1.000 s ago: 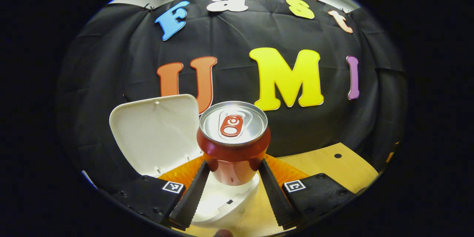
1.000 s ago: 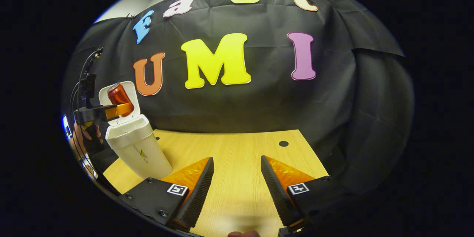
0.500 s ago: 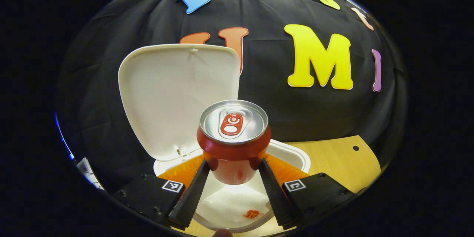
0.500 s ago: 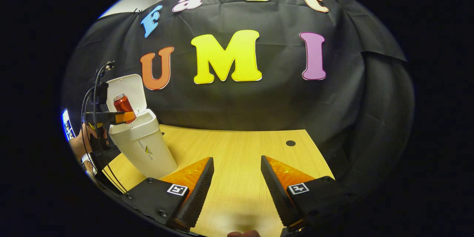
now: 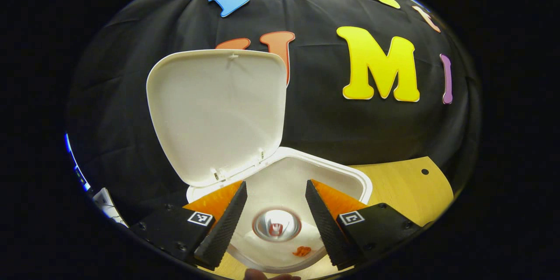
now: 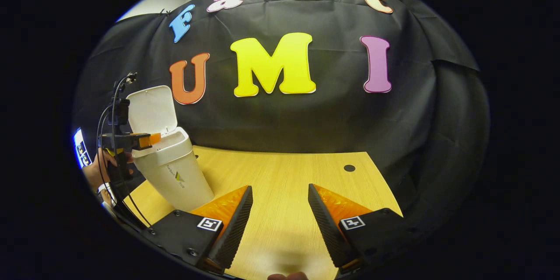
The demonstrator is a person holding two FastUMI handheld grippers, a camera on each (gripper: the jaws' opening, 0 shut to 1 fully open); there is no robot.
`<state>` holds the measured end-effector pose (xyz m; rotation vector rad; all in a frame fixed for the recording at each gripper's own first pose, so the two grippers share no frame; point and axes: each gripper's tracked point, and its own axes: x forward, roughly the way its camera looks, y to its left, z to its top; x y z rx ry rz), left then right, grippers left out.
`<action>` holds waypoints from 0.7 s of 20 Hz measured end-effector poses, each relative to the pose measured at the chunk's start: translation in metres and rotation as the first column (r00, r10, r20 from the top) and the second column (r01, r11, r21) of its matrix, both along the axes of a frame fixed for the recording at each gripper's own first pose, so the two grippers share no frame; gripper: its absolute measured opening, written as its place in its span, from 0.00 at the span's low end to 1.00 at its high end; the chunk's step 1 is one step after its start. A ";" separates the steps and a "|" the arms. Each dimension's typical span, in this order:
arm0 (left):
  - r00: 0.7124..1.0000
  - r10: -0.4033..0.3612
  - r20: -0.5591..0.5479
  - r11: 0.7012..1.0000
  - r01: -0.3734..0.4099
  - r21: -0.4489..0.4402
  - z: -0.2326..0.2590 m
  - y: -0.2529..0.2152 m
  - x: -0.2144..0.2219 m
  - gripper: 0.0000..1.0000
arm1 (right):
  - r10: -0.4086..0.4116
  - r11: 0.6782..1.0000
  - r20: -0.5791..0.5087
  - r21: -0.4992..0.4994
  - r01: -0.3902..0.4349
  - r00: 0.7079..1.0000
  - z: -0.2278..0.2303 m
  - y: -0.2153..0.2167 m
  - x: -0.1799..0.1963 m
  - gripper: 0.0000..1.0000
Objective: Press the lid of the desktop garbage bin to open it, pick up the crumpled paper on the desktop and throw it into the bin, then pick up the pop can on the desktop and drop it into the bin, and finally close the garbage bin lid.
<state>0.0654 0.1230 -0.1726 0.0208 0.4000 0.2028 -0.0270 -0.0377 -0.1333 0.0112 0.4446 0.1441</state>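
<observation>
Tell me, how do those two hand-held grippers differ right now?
The left hand-held gripper hovers right over the open bin, looking down at the can inside; the right hand-held gripper is over bare table, apart from the bin. The left sits up at the bin's rim; the right sits low, near the tabletop. Both are open and hold nothing.

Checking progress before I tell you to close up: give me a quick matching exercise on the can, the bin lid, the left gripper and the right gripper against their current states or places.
Things:
1. pop can
2. bin lid
3. left gripper
4. right gripper

States:
A. open, low over the bare wooden desktop
B. standing upright, open
C. lying down inside the bin
D. open, empty, above the bin mouth

Pairs: 1-C, 2-B, 3-D, 4-A
</observation>
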 end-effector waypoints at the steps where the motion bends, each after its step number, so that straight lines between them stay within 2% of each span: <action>1: 1.000 0.004 0.009 1.000 -0.004 0.001 0.004 -0.002 -0.001 0.89 | 0.003 1.000 -0.001 0.003 -0.003 1.000 0.000 0.001 0.000 0.83; 4: 0.996 0.031 0.080 0.999 -0.033 0.025 0.036 -0.009 -0.004 0.89 | 0.013 1.000 0.004 0.007 -0.013 1.000 0.002 0.000 0.001 0.83; 6: 0.989 0.076 0.127 0.995 -0.083 0.051 0.064 -0.012 -0.004 0.90 | 0.023 1.000 0.017 0.011 -0.023 1.000 0.009 0.000 0.004 0.83; 8: 0.969 0.135 0.206 0.989 -0.144 0.029 0.103 -0.017 0.000 0.92 | 0.030 0.999 0.037 0.025 -0.031 0.999 0.021 -0.001 0.011 0.83; 10: 0.908 0.265 0.324 0.962 -0.274 -0.017 0.166 -0.005 0.007 0.92 | 0.057 0.998 0.065 0.025 -0.059 0.996 0.041 0.001 0.019 0.83; 14: 0.867 0.377 0.327 0.922 -0.384 -0.045 0.196 0.022 0.025 0.92 | 0.102 0.994 0.088 0.030 -0.106 0.991 0.065 0.007 0.031 0.83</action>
